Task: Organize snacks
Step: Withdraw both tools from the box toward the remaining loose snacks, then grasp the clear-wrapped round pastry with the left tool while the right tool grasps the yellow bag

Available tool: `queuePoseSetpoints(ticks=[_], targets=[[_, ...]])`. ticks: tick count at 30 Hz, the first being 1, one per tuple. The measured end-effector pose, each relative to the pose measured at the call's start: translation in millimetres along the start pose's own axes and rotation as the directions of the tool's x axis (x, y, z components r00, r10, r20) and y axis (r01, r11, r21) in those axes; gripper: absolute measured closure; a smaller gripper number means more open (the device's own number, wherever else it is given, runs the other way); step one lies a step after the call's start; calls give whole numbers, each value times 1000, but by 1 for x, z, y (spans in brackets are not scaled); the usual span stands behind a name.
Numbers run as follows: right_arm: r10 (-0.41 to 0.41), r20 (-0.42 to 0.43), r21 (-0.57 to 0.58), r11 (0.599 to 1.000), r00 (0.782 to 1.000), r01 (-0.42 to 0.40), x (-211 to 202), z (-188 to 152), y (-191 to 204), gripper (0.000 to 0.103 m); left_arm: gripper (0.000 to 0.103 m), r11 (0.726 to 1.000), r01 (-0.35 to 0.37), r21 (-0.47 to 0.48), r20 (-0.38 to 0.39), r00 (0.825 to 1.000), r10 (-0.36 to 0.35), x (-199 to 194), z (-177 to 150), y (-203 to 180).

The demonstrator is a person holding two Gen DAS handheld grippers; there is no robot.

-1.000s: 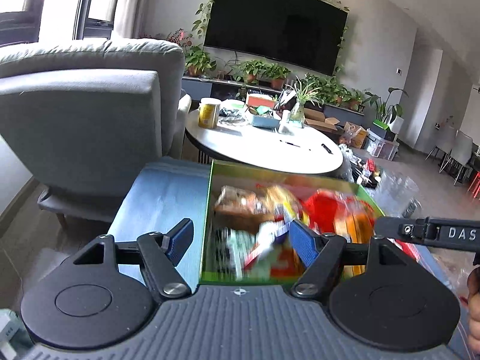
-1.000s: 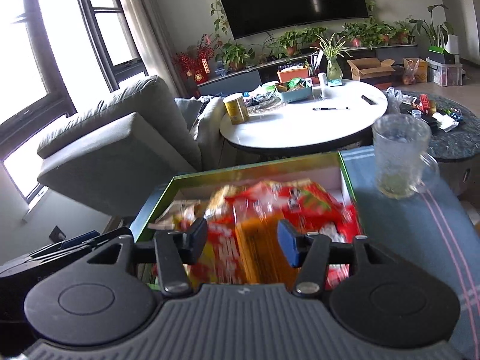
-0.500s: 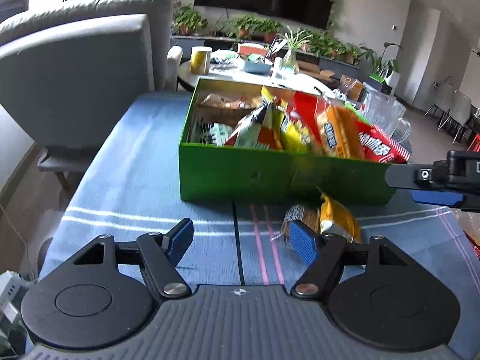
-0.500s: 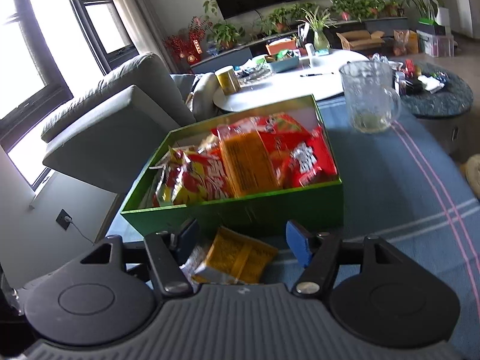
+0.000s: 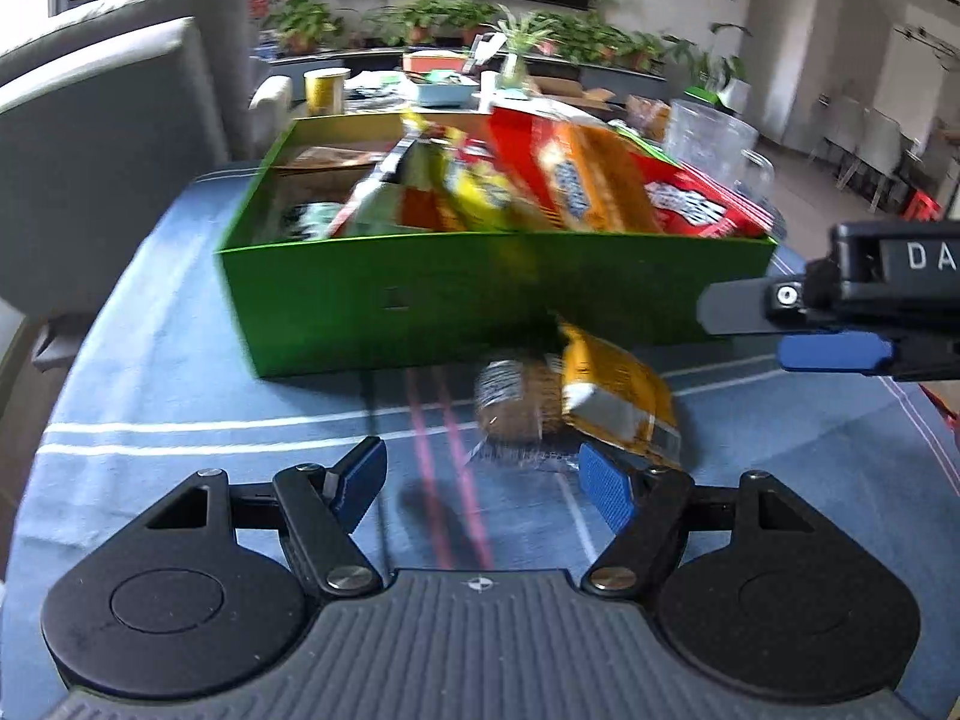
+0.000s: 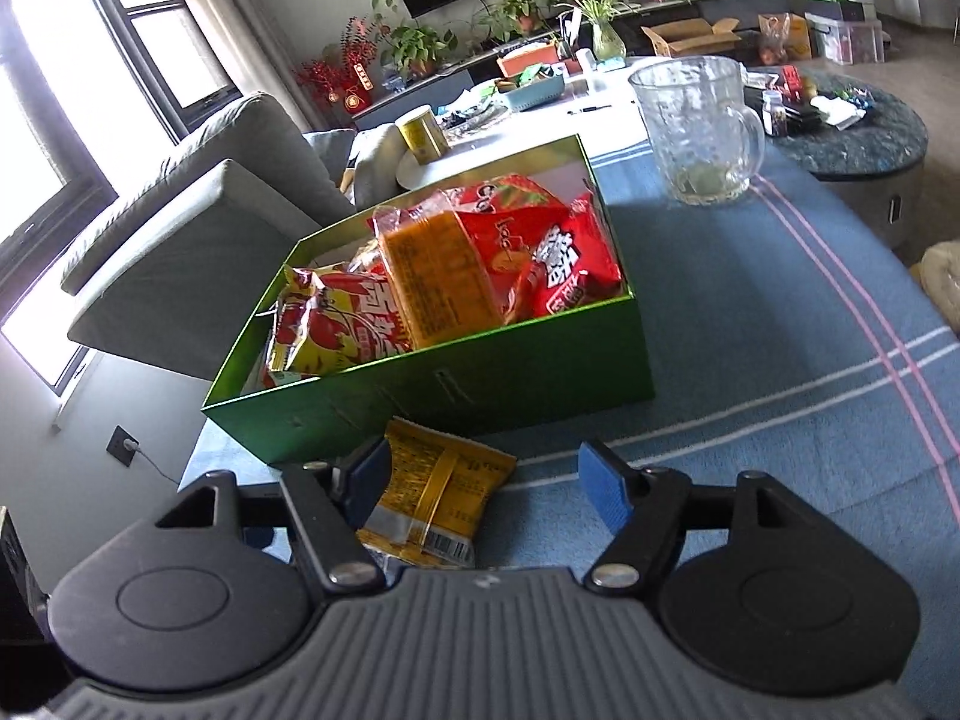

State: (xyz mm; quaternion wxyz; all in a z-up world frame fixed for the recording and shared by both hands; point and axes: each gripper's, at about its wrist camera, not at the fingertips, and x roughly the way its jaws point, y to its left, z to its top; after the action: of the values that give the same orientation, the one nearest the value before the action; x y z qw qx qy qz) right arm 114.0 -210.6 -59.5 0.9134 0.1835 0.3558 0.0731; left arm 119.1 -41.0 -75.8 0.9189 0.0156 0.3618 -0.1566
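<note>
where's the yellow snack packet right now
The yellow snack packet lies on the blue tablecloth just in front of the green box, outside it, beside a brown wrapped snack.

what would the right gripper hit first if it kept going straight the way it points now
Most likely the yellow snack packet, lying on the blue tablecloth between the open fingers of the right gripper. Beyond it stands the green box. Depth is hard to judge.

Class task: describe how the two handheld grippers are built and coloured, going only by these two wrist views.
Both match. The left gripper has black linkage arms with silver pivot screws, blue ribbed finger pads, round black side housings and a grey ridged body. The right gripper looks the same; from the side it shows white lettering "DA". No cables or sleeves show.
</note>
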Motion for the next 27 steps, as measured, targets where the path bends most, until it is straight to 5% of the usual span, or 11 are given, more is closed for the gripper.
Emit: queuePoseSetpoints(ticks=[9, 24, 27], targets=[[2, -18, 28, 1000, 1000, -1, 3, -4, -6, 19, 34, 998, 16, 52, -17, 1000, -16, 16, 4, -25], [-3, -42, 62, 998, 999, 6, 8, -7, -14, 19, 35, 997, -56, -56, -8, 998, 56, 28, 17, -12], [2, -47, 61, 998, 999, 1, 9, -9, -14, 19, 44, 997, -65, -52, -1, 998, 65, 29, 18, -11]])
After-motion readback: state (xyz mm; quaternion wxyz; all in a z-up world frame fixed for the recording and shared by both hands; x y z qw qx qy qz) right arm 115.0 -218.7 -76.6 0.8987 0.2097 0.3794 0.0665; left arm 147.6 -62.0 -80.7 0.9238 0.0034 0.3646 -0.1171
